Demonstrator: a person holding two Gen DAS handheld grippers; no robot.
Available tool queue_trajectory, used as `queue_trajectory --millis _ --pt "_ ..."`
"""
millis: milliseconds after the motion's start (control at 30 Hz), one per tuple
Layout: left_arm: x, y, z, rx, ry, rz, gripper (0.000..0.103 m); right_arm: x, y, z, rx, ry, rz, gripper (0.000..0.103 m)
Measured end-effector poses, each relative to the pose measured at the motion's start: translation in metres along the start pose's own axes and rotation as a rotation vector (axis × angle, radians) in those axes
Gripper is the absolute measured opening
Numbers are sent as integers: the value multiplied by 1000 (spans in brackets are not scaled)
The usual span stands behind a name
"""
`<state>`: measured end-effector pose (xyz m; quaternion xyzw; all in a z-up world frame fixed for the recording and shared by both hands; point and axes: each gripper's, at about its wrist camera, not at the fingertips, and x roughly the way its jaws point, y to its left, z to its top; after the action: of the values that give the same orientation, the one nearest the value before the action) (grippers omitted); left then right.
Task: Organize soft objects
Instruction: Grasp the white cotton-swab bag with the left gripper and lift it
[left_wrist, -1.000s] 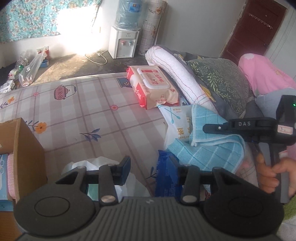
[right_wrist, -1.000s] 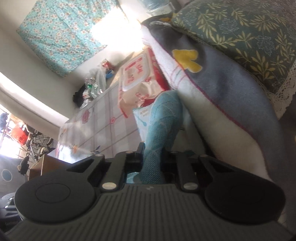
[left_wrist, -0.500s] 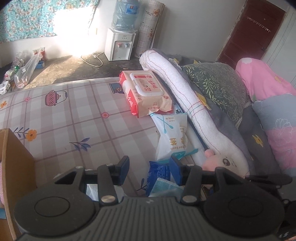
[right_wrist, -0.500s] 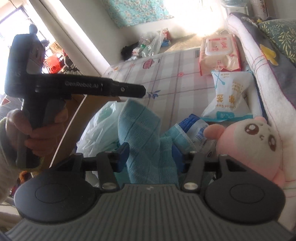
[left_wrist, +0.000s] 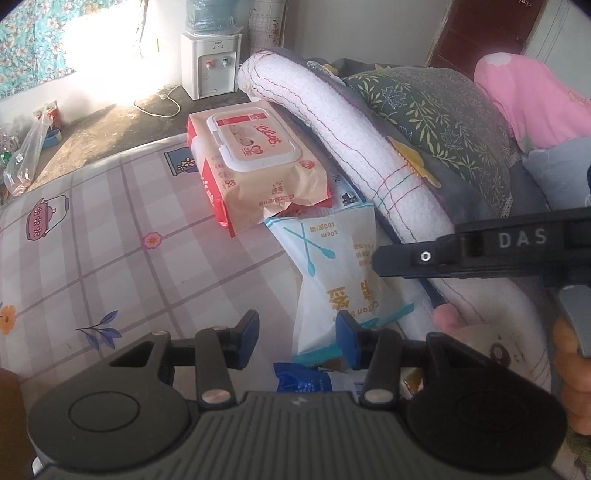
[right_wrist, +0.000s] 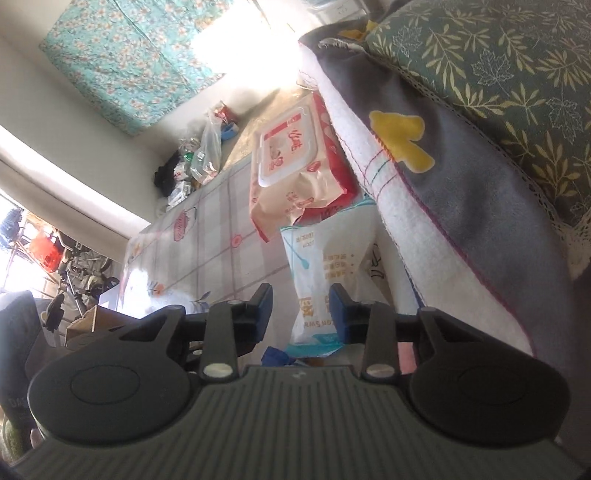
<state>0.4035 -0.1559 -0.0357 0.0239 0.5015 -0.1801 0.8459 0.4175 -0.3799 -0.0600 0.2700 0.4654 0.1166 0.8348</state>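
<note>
My left gripper (left_wrist: 295, 339) and right gripper (right_wrist: 300, 308) both stand partly open, holding nothing, jaws closing. The cotton swab bag (left_wrist: 332, 273) lies just ahead of both, its near end between my right pads, apparently untouched. I judge it light, limp and slick; pinch the flat sealed end, not the loose middle. Beyond it sits the wet-wipe pack (left_wrist: 255, 162), heavier and squashy. All rest on a plaid sheet (left_wrist: 110, 236); rolled bedding (left_wrist: 347, 129) lies right.
</note>
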Motion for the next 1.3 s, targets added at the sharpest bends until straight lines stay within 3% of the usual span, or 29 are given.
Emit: queue_trajectory --millis 233,433,533,600,667,700,733,800,867,1067,1300 --pt "44 -1 15 -4 73 -4 46 61 -13 21 17 79 -107 30" --pt "67 18 22 -119 140 -71 57 81 -23 25 38 116 -98 30" --pt "71 28 25 -157 151 -105 58 88 -24 28 38 135 -98 31" --pt "72 31 26 -169 147 -114 55 90 -24 27 46 140 -88 32" --pt "72 33 26 -196 146 -145 44 90 -22 24 56 136 -78 32" --pt "72 35 27 -216 147 -178 32 87 -23 22 52 133 -76 32" --pt "70 34 27 -218 145 -175 29 86 -21 21 43 127 -77 31" --pt "67 29 28 -195 130 -160 25 81 -21 20 36 109 -65 23" --pt "60 24 28 -180 118 -152 19 75 -21 19 45 90 -47 21" --pt "33 23 26 -167 76 -139 14 58 -3 10 12 43 -30 18" --pt "-46 35 26 -159 -54 -134 13 15 53 7 -73 -44 7 17"
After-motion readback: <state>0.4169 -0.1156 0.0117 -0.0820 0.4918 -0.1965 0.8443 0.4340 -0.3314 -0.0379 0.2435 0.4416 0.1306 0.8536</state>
